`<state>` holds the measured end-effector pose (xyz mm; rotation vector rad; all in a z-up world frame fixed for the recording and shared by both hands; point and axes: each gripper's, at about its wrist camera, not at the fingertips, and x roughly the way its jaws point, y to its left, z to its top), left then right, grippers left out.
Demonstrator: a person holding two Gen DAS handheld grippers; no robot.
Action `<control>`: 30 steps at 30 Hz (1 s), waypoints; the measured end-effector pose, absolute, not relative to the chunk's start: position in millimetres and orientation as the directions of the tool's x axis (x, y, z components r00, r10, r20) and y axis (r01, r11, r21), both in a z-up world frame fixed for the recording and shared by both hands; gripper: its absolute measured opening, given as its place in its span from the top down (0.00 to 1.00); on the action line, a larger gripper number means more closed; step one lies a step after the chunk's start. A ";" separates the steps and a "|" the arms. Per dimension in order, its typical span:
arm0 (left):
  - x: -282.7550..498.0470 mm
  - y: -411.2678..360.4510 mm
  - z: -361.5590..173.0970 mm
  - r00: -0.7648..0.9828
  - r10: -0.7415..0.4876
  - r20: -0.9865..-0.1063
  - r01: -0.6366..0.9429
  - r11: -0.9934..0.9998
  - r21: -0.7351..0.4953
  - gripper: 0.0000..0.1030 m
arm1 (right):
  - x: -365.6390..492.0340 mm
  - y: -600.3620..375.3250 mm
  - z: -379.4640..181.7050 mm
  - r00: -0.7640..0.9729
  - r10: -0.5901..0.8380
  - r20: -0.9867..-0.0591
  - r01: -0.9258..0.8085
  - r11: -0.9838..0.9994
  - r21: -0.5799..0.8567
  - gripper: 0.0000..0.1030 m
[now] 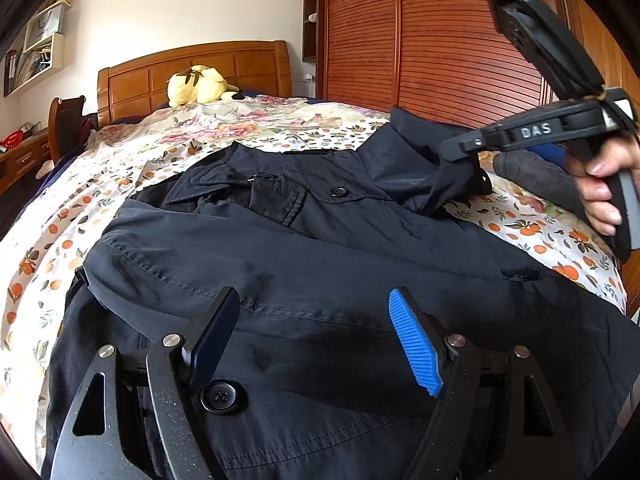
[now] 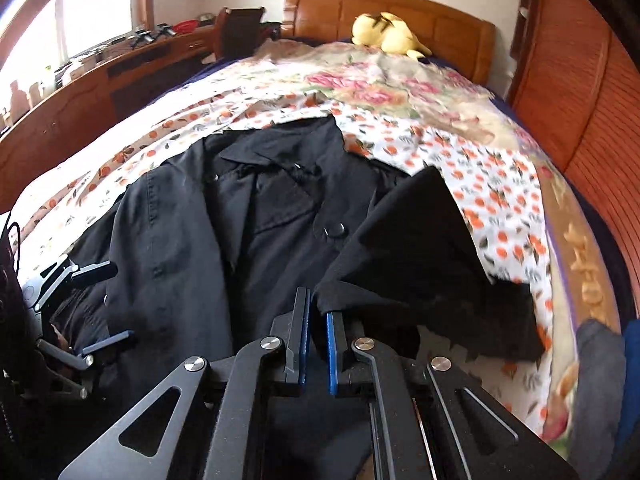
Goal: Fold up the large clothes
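Observation:
A large dark navy coat (image 1: 320, 248) lies spread on the bed, collar toward the headboard; it also shows in the right wrist view (image 2: 240, 232). Its left sleeve lies folded across the body. My left gripper (image 1: 316, 320) is open just above the coat's middle, near a black button (image 1: 219, 397), and holds nothing. My right gripper (image 2: 317, 320) is shut on the coat's right sleeve (image 2: 420, 256) and holds that fabric lifted off the bed. In the left wrist view the right gripper (image 1: 460, 176) shows at the right with the sleeve (image 1: 424, 172) bunched in it.
The bed has a floral orange-print sheet (image 1: 120, 168). A yellow plush toy (image 1: 198, 84) lies by the wooden headboard (image 1: 192, 68). A wooden wardrobe (image 1: 420, 40) stands along the right side. A desk (image 2: 80, 96) stands on the left. Folded grey and blue clothes (image 2: 600, 380) lie at the bed's right edge.

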<state>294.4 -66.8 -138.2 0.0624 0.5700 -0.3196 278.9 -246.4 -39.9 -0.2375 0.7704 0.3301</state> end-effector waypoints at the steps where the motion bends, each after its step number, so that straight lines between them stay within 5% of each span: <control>1: 294.4 -66.8 -138.2 0.794 -0.280 -0.540 0.314 0.949 -0.030 0.24 | 277.1 -249.7 -36.4 0.677 0.194 -0.710 -0.363 0.927 -0.093 0.88; 3: 294.1 -66.8 -138.2 0.794 -0.280 -0.539 0.314 0.949 -0.031 0.24 | 275.8 -243.7 -20.6 0.699 0.170 -0.695 -0.342 0.933 -0.115 0.77; 5: 294.1 -66.9 -138.3 0.794 -0.280 -0.540 0.314 0.949 -0.031 0.24 | 267.2 -244.5 -6.3 0.728 0.154 -0.668 -0.321 0.938 -0.134 0.52; 7: 294.0 -67.0 -138.2 0.794 -0.279 -0.540 0.314 0.949 -0.029 0.24 | 250.7 -247.0 6.5 0.765 0.147 -0.627 -0.302 0.942 -0.149 0.45; 14: 294.4 -66.5 -138.2 0.793 -0.280 -0.540 0.314 0.949 -0.030 0.24 | 279.3 -270.9 1.3 0.790 -0.009 -0.613 -0.174 0.955 -0.239 0.37; 24: 293.9 -66.6 -138.1 0.792 -0.283 -0.541 0.317 0.948 -0.032 0.24 | 358.9 -320.8 -63.3 0.676 -0.207 -0.707 0.027 0.966 -0.256 0.34; 30: 294.5 -66.6 -138.2 0.791 -0.283 -0.542 0.317 0.948 -0.032 0.24 | 387.4 -337.3 -91.6 0.579 -0.203 -0.790 0.072 0.977 -0.199 0.34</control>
